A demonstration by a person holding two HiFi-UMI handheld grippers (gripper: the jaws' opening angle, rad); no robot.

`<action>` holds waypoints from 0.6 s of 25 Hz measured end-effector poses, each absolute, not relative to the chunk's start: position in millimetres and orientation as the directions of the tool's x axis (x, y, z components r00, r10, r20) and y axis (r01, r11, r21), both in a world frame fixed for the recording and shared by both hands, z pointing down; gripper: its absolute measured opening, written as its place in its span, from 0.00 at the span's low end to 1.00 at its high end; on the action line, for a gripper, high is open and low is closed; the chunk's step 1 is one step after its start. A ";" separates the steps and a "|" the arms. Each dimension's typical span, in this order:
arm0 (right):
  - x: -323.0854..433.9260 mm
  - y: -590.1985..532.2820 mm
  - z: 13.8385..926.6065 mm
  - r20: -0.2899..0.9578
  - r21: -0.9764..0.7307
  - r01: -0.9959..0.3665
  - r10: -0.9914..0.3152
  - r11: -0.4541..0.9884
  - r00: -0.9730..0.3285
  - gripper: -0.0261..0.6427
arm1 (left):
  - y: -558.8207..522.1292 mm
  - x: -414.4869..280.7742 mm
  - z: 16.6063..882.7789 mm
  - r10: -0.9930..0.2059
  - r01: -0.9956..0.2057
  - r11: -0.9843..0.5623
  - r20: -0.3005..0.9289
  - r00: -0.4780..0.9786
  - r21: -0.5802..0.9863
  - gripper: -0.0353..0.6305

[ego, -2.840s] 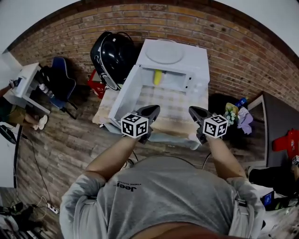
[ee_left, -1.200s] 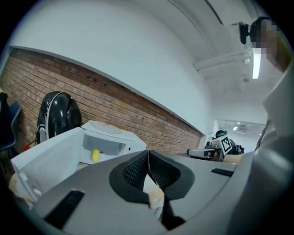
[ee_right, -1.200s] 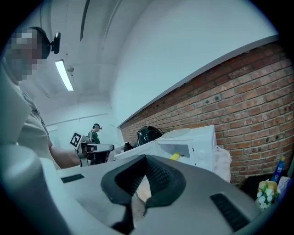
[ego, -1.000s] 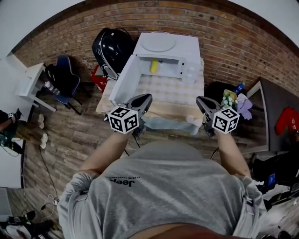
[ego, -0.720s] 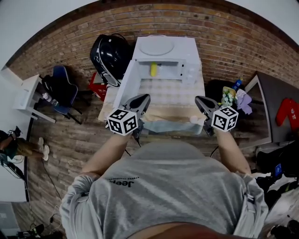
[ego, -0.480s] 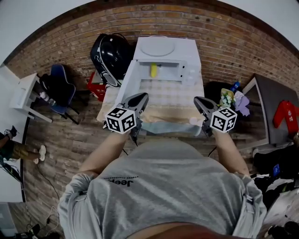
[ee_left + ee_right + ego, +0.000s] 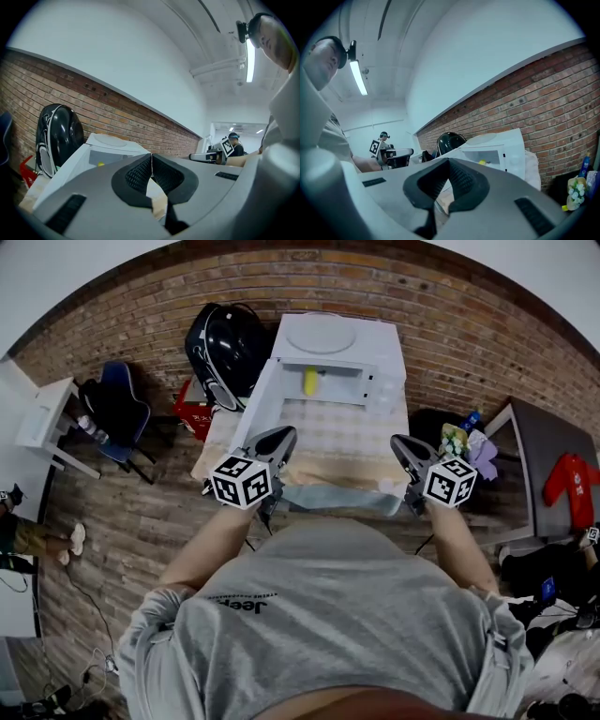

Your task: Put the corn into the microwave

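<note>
Table (image 7: 345,444): left claw (image 7: 287,433), right claw (image 7: 397,439) farther apart

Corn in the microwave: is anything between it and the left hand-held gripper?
Nothing visible stands in the way. The corn lies inside the microwave, whose door stands open to the left. Between the corn and the shut, empty left hand-held gripper there is only bare checked tablecloth.

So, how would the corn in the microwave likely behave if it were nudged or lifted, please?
The corn looks like a short, rounded cob, so a nudge would probably roll or tip it on the microwave floor. It seems small and holds its shape, so it is likely stiff and light. It is too small here to judge slipperiness.
</note>
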State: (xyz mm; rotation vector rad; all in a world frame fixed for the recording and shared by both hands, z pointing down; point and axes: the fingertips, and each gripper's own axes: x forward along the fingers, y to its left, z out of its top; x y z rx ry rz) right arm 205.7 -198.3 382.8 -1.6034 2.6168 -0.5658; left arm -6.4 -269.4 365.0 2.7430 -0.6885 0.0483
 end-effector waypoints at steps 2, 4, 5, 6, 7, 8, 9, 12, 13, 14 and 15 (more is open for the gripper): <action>205.9 -198.8 383.1 0.169 -0.315 -0.856 -0.864 0.409 -0.475 0.06 | -268.5 -7.4 366.1 -0.462 -0.472 -0.832 0.107 0.880 0.291 0.09; 206.2 -199.0 383.1 0.172 -0.309 -0.858 -0.863 0.410 -0.474 0.06 | -267.5 -8.2 366.6 -0.466 -0.476 -0.830 0.106 0.878 0.291 0.09; 206.6 -199.3 383.2 0.174 -0.305 -0.860 -0.864 0.409 -0.473 0.06 | -267.2 -8.5 366.6 -0.468 -0.477 -0.829 0.106 0.877 0.291 0.09; 207.2 -199.8 383.4 0.177 -0.300 -0.862 -0.865 0.408 -0.470 0.06 | -267.2 -8.8 366.4 -0.469 -0.478 -0.828 0.105 0.877 0.292 0.09; 208.1 -200.7 383.7 0.181 -0.296 -0.865 -0.866 0.404 -0.466 0.06 | -267.4 -9.1 366.2 -0.470 -0.479 -0.828 0.105 0.876 0.292 0.09; 209.0 -201.5 384.4 0.185 -0.292 -0.868 -0.867 0.400 -0.462 0.06 | -267.7 -9.5 366.1 -0.471 -0.480 -0.827 0.105 0.876 0.293 0.09; 209.9 -202.2 385.3 0.189 -0.290 -0.871 -0.868 0.397 -0.459 0.06 | -267.7 -9.8 366.2 -0.473 -0.482 -0.825 0.105 0.875 0.295 0.09; 211.8 -202.5 387.8 0.202 -0.280 -0.875 -0.867 0.395 -0.455 0.06 | -267.4 -9.3 366.6 -0.476 -0.484 -0.823 0.106 0.873 0.297 0.09; 212.2 -202.7 388.0 0.205 -0.276 -0.876 -0.866 0.396 -0.456 0.06 | -267.7 -8.8 366.4 -0.476 -0.484 -0.823 0.106 0.873 0.297 0.09; 212.1 -202.9 388.4 0.208 -0.273 -0.876 -0.865 0.397 -0.456 0.06 | -268.0 -8.4 366.2 -0.476 -0.484 -0.823 0.105 0.873 0.298 0.09; 211.7 -203.0 389.1 0.211 -0.272 -0.876 -0.864 0.398 -0.457 0.06 | -268.3 -8.3 366.2 -0.476 -0.484 -0.823 0.104 0.873 0.299 0.09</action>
